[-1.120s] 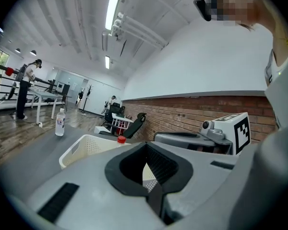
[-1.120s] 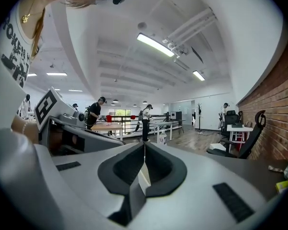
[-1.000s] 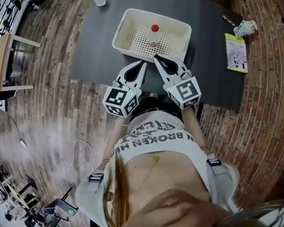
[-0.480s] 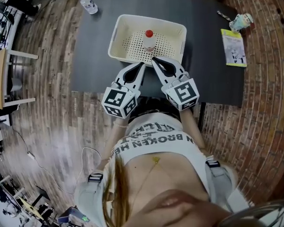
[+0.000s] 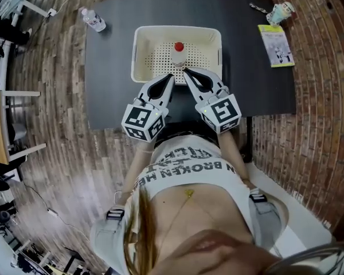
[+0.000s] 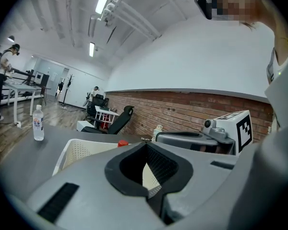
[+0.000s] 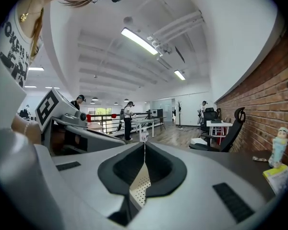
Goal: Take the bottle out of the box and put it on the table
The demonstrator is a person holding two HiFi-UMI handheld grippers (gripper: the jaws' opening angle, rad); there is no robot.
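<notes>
A small bottle with a red cap (image 5: pixel 178 52) stands upright in the white perforated box (image 5: pixel 139 50) on the dark table (image 5: pixel 114 90). My left gripper (image 5: pixel 171 78) is shut and empty, its tips at the box's near rim, just left of the bottle. My right gripper (image 5: pixel 186 71) is also shut and empty, its tips over the near rim right in front of the bottle. In the left gripper view the shut gripper (image 6: pixel 146 144) points at the box (image 6: pixel 81 150), and the bottle's red cap (image 6: pixel 123 143) shows above the left jaw. The right gripper view shows its gripper (image 7: pixel 144 144) shut, with the box's perforated floor (image 7: pixel 137 188) below it.
A clear water bottle (image 5: pixel 93 20) stands on the table's far left corner. A yellow booklet (image 5: pixel 276 46) and a small figurine (image 5: pixel 278 11) lie at the far right. Wooden furniture (image 5: pixel 3 125) stands on the floor to the left; brick paving runs along the right.
The table and box now sit square in front of me instead of skewed. Both grippers have moved with that turn and stay shut at the box's near rim.
</notes>
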